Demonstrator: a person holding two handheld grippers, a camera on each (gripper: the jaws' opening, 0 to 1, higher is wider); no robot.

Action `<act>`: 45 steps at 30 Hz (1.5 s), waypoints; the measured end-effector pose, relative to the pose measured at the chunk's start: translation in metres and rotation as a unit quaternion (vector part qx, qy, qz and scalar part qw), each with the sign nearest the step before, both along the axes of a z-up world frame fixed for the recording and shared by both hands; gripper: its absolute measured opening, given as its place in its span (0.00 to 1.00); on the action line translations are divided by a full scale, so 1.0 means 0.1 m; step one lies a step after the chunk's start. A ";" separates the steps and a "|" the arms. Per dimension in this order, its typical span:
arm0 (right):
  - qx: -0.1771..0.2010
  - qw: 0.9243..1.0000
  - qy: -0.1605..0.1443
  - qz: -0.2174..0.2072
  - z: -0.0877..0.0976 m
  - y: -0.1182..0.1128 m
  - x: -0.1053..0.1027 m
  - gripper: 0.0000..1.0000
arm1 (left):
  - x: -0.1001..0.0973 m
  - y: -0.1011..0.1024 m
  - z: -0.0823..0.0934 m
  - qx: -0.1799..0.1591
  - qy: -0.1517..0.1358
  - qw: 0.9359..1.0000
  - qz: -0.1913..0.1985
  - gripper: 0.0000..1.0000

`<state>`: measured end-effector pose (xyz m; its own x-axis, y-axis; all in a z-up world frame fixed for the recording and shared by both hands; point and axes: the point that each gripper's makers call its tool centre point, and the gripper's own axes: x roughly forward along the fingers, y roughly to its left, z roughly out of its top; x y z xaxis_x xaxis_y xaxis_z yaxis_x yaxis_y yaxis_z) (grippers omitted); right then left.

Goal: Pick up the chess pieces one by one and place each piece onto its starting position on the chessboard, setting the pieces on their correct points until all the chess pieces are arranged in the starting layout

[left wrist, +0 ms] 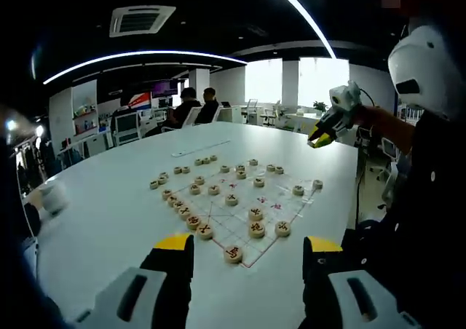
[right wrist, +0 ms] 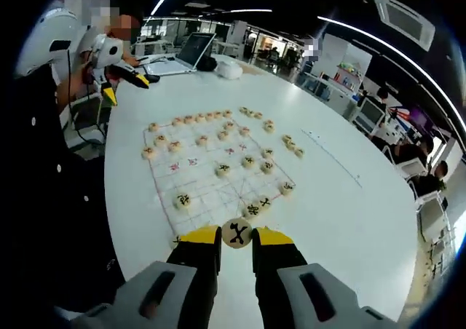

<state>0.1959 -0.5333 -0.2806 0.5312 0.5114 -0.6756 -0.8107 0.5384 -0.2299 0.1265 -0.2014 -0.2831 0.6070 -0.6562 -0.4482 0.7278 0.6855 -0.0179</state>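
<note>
Right now my right gripper (right wrist: 237,236) has its jaws closed on one chess piece (right wrist: 237,233), a pale round disc with a black character on its face, pinched by its rim between the yellow tips. In the right gripper view that held piece sits just at the near edge of the chessboard (right wrist: 218,170), so the whole grid lies straight ahead of the jaws, running away toward the far side of the white tabletop (right wrist: 342,198). The nearest placed pieces (right wrist: 251,209) are just beyond the tips, slightly to the right of the line of the jaws, and a lone disc (right wrist: 183,199) stands off to the left of it. A disc has no long axis to worry about, so what I judge matters is only which grid point lies under the piece and keeping clear of the neighbours just beside it.

My left gripper (left wrist: 247,245) hangs with its jaws spread wide and nothing between them, above the opposite side of the board (left wrist: 240,212); the closest disc (left wrist: 233,254) there is just ahead, between the two tips but below them. The right gripper (left wrist: 324,136) also shows in the left gripper view, raised beyond the board's far right corner. For this placement I reckon the right one is the working hand, since it already carries the piece.
</note>
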 end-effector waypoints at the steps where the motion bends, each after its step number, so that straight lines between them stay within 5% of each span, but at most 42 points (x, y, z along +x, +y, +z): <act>1: 0.000 1.000 0.002 -0.004 -0.04 0.01 0.03 0.19 | -0.01 0.01 -0.01 0.000 0.001 1.000 0.002 0.61; 10: 0.007 0.998 0.054 -0.011 -0.46 0.28 0.25 0.19 | -0.05 0.10 -0.01 -0.004 0.002 1.000 0.015 0.61; 22: -0.024 0.995 0.095 -0.031 -0.86 0.34 0.37 0.19 | -0.05 0.16 -0.05 -0.005 0.005 1.000 0.023 0.61; 45: -0.014 0.996 0.085 -0.035 -0.80 0.38 0.35 0.21 | -0.07 0.18 -0.07 -0.006 0.007 1.000 0.024 0.61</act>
